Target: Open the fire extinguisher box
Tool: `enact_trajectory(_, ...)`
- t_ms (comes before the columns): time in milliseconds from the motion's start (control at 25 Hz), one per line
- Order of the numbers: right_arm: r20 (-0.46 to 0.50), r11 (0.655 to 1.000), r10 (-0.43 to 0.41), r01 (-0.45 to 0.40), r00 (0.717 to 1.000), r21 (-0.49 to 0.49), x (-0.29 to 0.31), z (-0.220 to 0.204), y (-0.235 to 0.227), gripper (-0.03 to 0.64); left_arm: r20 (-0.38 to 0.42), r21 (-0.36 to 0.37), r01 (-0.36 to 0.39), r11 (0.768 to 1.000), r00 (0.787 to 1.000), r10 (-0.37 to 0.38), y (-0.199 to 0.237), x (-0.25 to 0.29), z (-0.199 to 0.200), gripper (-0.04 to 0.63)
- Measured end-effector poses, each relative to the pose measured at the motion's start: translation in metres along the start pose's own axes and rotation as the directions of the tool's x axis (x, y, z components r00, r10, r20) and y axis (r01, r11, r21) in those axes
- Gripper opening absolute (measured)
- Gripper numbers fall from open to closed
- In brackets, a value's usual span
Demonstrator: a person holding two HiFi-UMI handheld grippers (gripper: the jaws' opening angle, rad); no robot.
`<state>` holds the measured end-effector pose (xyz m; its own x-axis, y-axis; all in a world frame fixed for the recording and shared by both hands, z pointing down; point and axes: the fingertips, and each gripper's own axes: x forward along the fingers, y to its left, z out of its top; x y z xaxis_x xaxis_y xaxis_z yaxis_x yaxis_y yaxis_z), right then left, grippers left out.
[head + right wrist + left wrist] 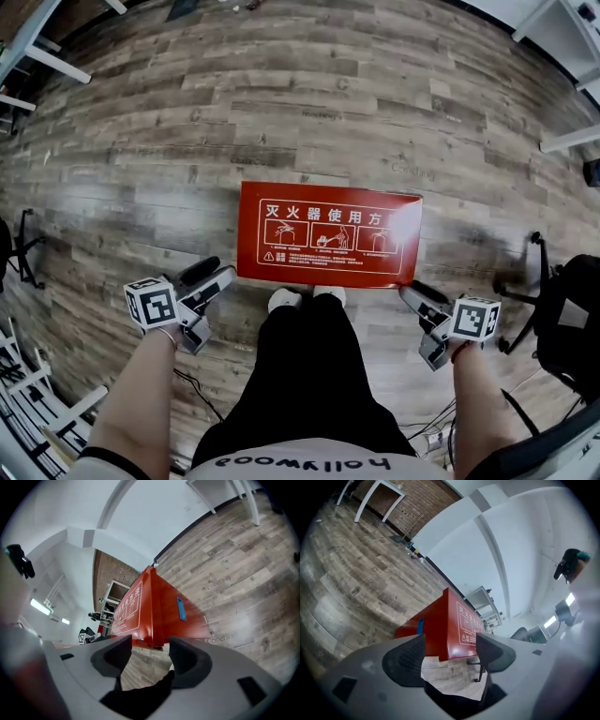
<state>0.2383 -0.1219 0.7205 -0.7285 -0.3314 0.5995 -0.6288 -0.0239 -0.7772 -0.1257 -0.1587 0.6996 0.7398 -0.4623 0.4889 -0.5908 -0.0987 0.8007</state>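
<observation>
One red box (328,234), two grippers: left gripper (214,274) and right gripper (417,292) both gaping, empty. Only the gripper views catch its blue side patch (181,608).

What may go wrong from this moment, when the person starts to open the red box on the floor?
1. The left tongs and right tongs are open and empty near the red box. Its glossy lid looks smooth, so a pinch on its edge might slip.
2. The white shoes stand right at the box's near edge. A dropped lid could land on the toes.
</observation>
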Motion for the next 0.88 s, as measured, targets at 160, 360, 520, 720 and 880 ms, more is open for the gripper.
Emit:
enact_trajectory(160, 0.068, 0.991, 0.105, -0.110, 0.992, 0.080, 0.010, 0.008, 0.000, 0.233, -0.015, -0.078, 0.081, 0.994, 0.996, -0.082, 0.007, 0.016, -0.005, 0.313)
enact_trajectory(360, 0.108, 0.973, 0.184, -0.197, 0.977, 0.124, 0.016, 0.011, 0.001, 0.230, -0.118, -0.077, 0.154, 0.985, 0.980, -0.162, -0.007, 0.043, -0.023, 0.313)
enact_trajectory(520, 0.089, 0.972, 0.198, -0.207, 0.976, 0.109, 0.014, 0.011, 0.009, 0.224, -0.179, -0.019, 0.124, 0.992, 0.976, -0.126, -0.011, 0.053, -0.029, 0.313)
enact_trajectory(720, 0.055, 0.971, 0.221, -0.225, 0.974, 0.082, 0.003, 0.009, 0.021, 0.222, -0.201, -0.011, 0.154, 0.988, 0.967, -0.153, -0.020, 0.043, -0.028, 0.313)
enact_trajectory(880, 0.030, 0.969, 0.241, -0.242, 0.970, 0.045, -0.005, 0.009, 0.034, 0.215, -0.207, -0.019, 0.179, 0.984, 0.962, -0.179, -0.030, 0.037, -0.025, 0.313)
